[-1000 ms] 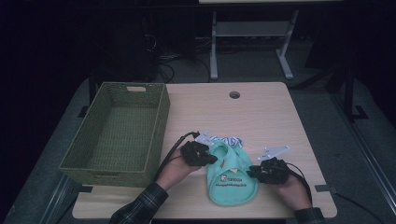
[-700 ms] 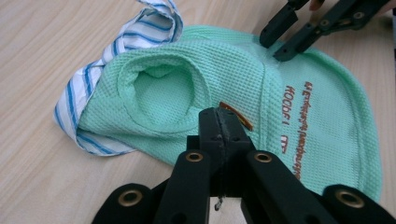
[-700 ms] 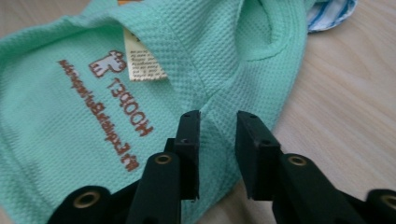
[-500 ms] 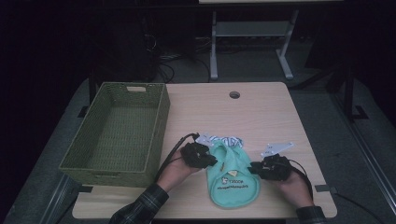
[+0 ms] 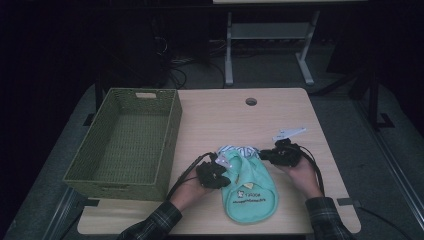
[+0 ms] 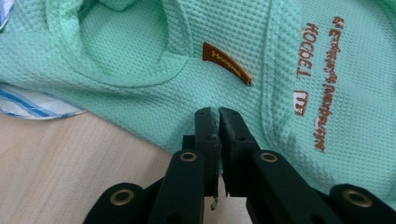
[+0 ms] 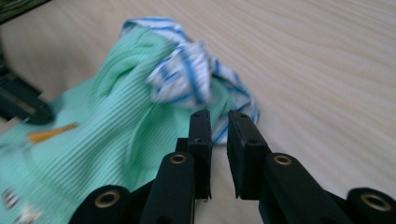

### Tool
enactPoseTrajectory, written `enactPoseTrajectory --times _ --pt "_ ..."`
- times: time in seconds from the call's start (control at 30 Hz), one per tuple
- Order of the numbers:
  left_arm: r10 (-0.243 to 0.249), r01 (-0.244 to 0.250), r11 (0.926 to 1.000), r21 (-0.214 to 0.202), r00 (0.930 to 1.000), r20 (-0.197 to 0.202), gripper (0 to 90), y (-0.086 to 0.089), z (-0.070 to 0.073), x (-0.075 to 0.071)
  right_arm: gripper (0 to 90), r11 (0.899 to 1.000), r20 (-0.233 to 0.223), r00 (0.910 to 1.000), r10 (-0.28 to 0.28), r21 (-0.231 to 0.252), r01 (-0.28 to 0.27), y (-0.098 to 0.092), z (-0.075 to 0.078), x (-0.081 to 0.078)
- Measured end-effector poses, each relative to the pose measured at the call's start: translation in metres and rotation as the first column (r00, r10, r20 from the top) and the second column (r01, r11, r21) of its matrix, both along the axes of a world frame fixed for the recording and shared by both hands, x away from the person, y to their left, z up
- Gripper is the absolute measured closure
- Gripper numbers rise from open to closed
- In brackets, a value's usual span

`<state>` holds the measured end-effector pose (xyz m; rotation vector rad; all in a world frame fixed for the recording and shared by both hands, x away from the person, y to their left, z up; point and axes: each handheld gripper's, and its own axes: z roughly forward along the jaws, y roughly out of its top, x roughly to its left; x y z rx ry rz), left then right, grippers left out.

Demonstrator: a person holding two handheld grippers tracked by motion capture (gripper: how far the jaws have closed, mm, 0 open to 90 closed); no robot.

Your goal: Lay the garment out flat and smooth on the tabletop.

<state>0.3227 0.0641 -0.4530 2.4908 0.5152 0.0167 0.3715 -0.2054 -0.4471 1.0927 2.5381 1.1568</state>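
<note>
Since the earlier frame, right hand-held gripper (image 5: 263, 154) has shifted toward the mint-green garment (image 5: 250, 190) on the worktop (image 5: 280, 115), jaws closing, apparently empty. Left hand-held gripper (image 6: 218, 112) pinches the hem shut, likely anchoring it.

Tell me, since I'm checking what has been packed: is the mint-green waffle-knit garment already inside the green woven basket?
No: the mint-green waffle-knit garment lies on the wooden table, beside the green woven basket.
</note>
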Motion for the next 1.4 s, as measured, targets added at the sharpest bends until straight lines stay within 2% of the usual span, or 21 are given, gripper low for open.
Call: enactPoseTrajectory --times 0.2,0.23,0.33,0.37,0.43,0.47,0.5,0.57,0.63,0.77,0.9,1.03,1.13,1.27,1.4 --pt "-0.008 0.008 0.9999 0.009 0.9998 0.015 88.5 -0.001 0.0 -0.001 76.4 1.0 -0.037 0.9993 0.001 0.023 0.0 0.009 -0.008 0.02" --pt "-0.027 0.026 0.9992 0.031 0.9994 0.023 88.6 -0.001 0.001 0.0 75.4 1.0 -0.043 0.9991 -0.005 0.023 0.006 0.011 -0.01 0.021" --pt "-0.016 0.015 0.9997 0.021 0.9995 0.026 89.0 -0.002 0.001 -0.002 72.4 0.999 -0.078 0.9969 0.001 0.036 0.002 0.015 -0.016 0.025" --pt "-0.026 0.025 0.9992 0.031 0.9992 0.029 89.0 -0.002 0.001 -0.001 72.2 0.999 -0.079 0.9969 0.002 0.037 0.001 0.016 -0.017 0.025" --pt "-0.016 0.015 0.9997 0.019 0.9996 0.022 89.2 -0.002 0.0 -0.001 73.2 0.999 -0.091 0.9959 0.005 0.045 -0.001 0.018 -0.02 0.025" --pt "-0.015 0.015 0.9997 0.019 0.9997 0.021 89.2 -0.002 0.0 -0.001 77.2 1.0 -0.09 0.996 0.004 0.03 -0.001 0.02 -0.022 0.025" --pt "-0.016 0.016 0.9997 0.02 0.9996 0.022 89.3 -0.002 0.001 -0.001 81.0 1.0 -0.079 0.9969 0.007 0.006 -0.006 0.022 -0.023 0.025" --pt "-0.029 0.029 0.9991 0.033 0.9991 0.029 89.5 -0.002 0.001 -0.001 86.9 1.0 -0.061 0.9981 0.013 -0.007 -0.013 0.024 -0.023 0.025" --pt "-0.038 0.036 0.9983 0.045 0.9988 0.031 89.7 -0.002 0.002 -0.001 88.4 0.999 -0.033 0.9995 0.004 -0.045 -0.006 0.025 -0.021 0.023" --pt "-0.031 0.03 0.9988 0.038 0.999 0.033 89.7 -0.003 0.001 -0.001 88.7 0.996 0.026 0.9994 -0.023 -0.08 0.025 0.019 -0.014 0.023" --pt "-0.036 0.034 0.9985 0.043 0.9986 0.039 89.8 -0.003 0.002 -0.002 88.9 0.992 0.042 0.9976 -0.054 -0.108 0.059 0.007 -0.01 0.029" --pt "-0.039 0.037 0.9984 0.042 0.9985 0.039 89.8 -0.003 0.002 -0.001 89.1 0.989 0.034 0.9975 -0.062 -0.133 0.066 -0.001 -0.015 0.035" --pt "-0.028 0.027 0.999 0.036 0.9985 0.048 89.3 -0.002 0.001 0.0 87.9 0.991 0.029 0.9975 -0.065 -0.111 0.068 -0.004 -0.019 0.035" --pt "-0.006 0.004 0.9995 0.032 0.9987 0.051 85.7 0.003 0.004 0.005 82.8 0.995 0.055 0.9959 -0.071 -0.06 0.075 -0.01 -0.014 0.027" --pt "0.03 -0.029 0.9993 -0.023 0.998 0.055 82.6 0.008 0.014 0.009 81.9 0.998 0.075 0.9952 -0.063 -0.014 0.064 -0.02 -0.006 0.016"
